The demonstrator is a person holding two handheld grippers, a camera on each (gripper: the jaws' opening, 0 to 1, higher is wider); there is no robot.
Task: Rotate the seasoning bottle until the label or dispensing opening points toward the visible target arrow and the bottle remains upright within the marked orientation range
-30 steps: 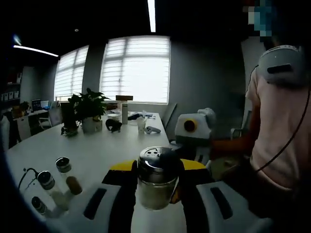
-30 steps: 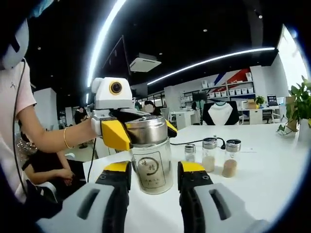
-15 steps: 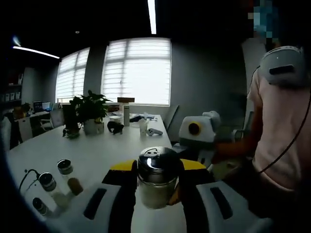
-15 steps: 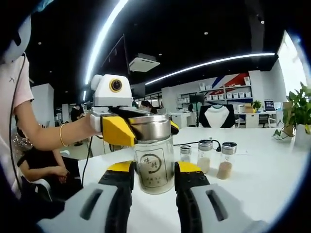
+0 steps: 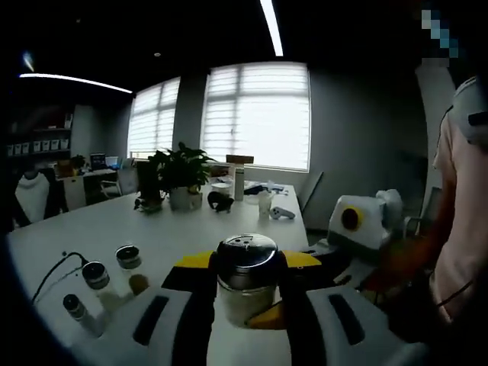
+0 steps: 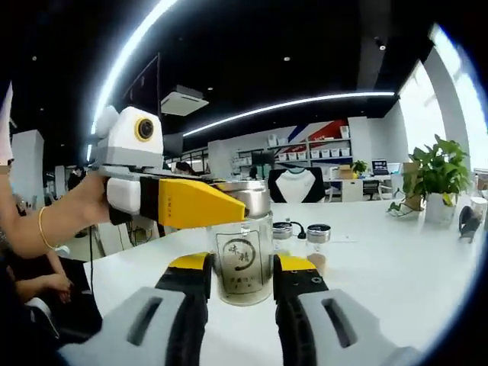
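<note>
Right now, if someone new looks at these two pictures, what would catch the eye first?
First, the seasoning bottle with its shiny metal cap, upright between the right claw and also clamped at the cap by the yellow-tipped left claw. Next, three small spice jars on the white table, and the potted plant before the bright window.

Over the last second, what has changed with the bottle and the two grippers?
The left gripper has swung around the seasoning bottle: in the right gripper view its yellow jaw now crosses in front of the steel lid. Both views have panned, so the hands turned together. The grips are unchanged: the left stays on the lid, the right gripper on the glass body, label facing it, bottle upright.
</note>
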